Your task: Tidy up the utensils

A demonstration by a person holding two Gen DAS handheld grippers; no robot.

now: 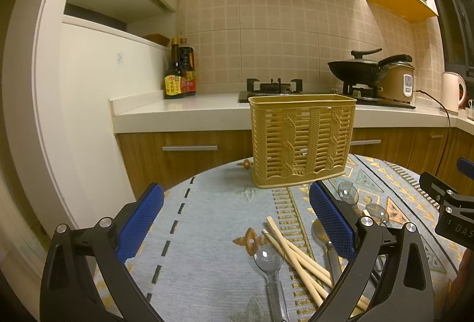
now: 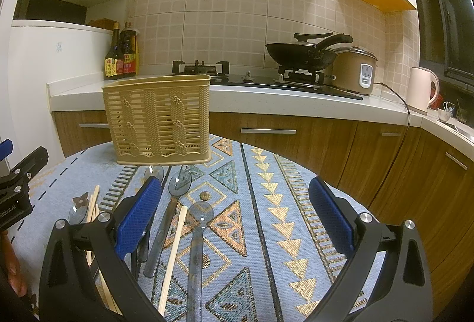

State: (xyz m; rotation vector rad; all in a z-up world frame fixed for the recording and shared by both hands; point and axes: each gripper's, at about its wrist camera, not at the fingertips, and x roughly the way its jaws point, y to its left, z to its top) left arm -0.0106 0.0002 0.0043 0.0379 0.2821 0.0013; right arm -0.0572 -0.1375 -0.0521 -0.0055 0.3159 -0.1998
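Several utensils lie loose on the patterned cloth of the tabletop (image 2: 296, 203), all in front of the tan slotted basket (image 1: 302, 141) that stands upright near the far edge and looks empty through its slots. I count clear plastic spoons and pale wooden chopsticks, nothing yet sorted. My left claw (image 1: 237, 221) hangs wide open with nothing between its blue pads; a bundle of chopsticks (image 1: 296, 257) and one clear spoon (image 1: 271, 259) lie just below it, toward its right finger. My right claw (image 2: 235, 215) is likewise spread and empty — directly between its fingers lies a clear spoon (image 2: 198, 233), bowl pointing toward the basket, with a single chopstick (image 2: 174, 248) just beside it and a darker-handled spoon (image 2: 170, 212) next along.

I judge all of these to be light and stiff. The plastic looks smooth and may slip or skate on the cloth, and the chopsticks could roll or fan apart if pinched as a bundle. I would take the spoon across its flat handle, near mid-length — not by the curved bowl — and the chopstick near its middle so it does not tip when lifted toward the basket's open top.
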